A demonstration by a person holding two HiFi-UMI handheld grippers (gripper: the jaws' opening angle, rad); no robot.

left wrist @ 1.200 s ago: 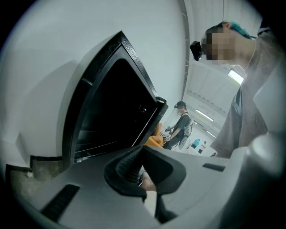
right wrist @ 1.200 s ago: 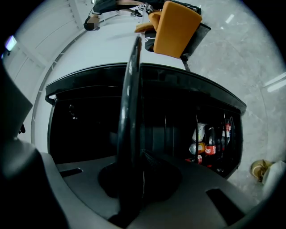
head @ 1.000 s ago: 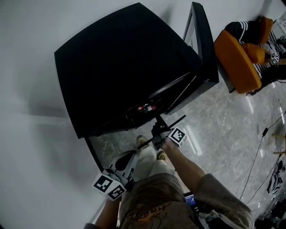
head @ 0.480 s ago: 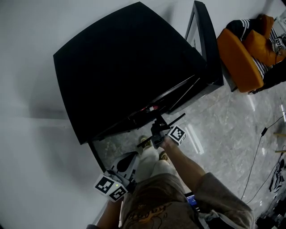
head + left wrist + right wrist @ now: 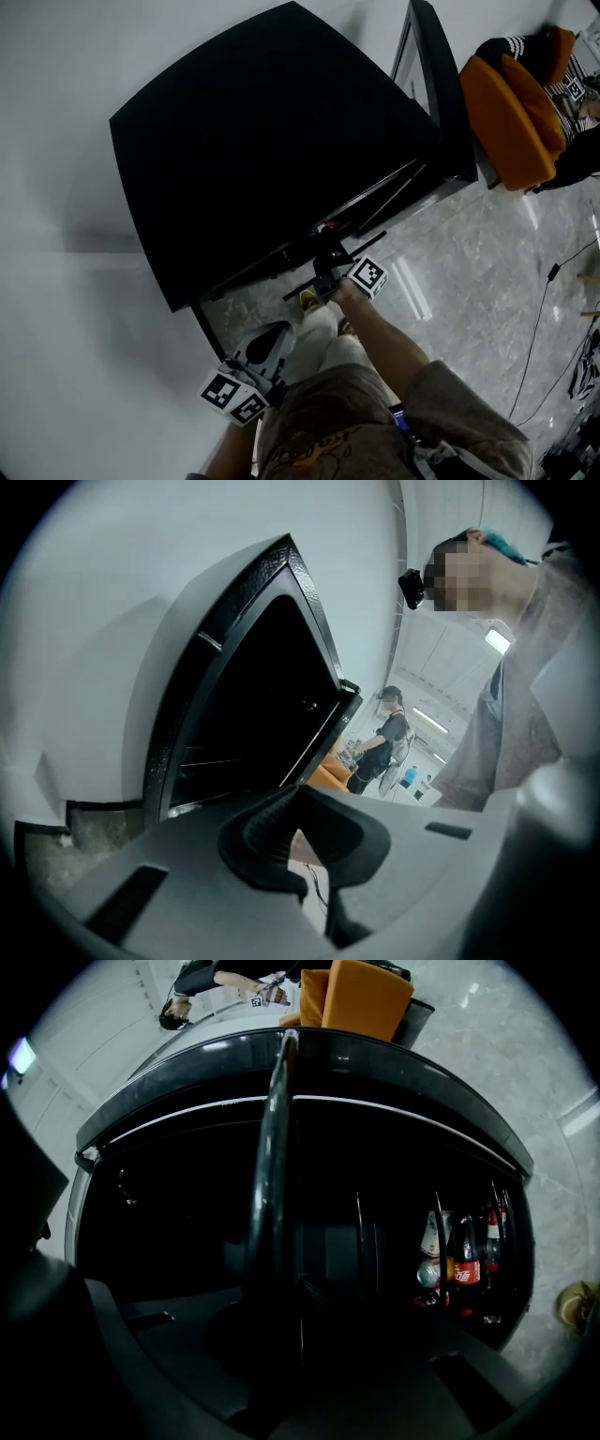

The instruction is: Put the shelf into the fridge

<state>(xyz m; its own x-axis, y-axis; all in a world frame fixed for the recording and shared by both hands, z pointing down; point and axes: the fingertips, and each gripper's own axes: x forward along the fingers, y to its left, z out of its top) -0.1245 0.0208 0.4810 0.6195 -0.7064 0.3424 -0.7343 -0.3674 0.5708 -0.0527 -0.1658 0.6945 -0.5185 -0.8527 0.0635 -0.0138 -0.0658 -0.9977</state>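
the shelf [image 5: 269, 1176] is held edge-on at the mouth of the fridge [image 5: 272, 141], its dark front edge clamped between the jaws of the right gripper [image 5: 328, 272]. in the right gripper view it is seen running straight away from the jaws into the fridge's open cavity. whether its far end is already seated on a ledge inside the fridge cannot be told, since the interior is very dark. the step in hand is judged to be the feeding-in of the shelf, with the task begun but not finished. it is best done with the shelf held level and square to the fridge opening, so that both side edges are met by matching ledges on the fridge's walls. a slow, straight push is called for, and the clamp should not be loosened until the shelf is felt to be borne. care is owed to the bottles [image 5: 459, 1260] standing inside the fridge, which could be knocked if the shelf is dipped or swung. the left gripper [image 5: 296, 829] is held low and back from the fridge, its jaws closed on nothing, and it could be brought to the shelf's free side to steady it. the fridge door [image 5: 436, 84] stands open at the fridge's right and is judged to be out of the shelf's way.
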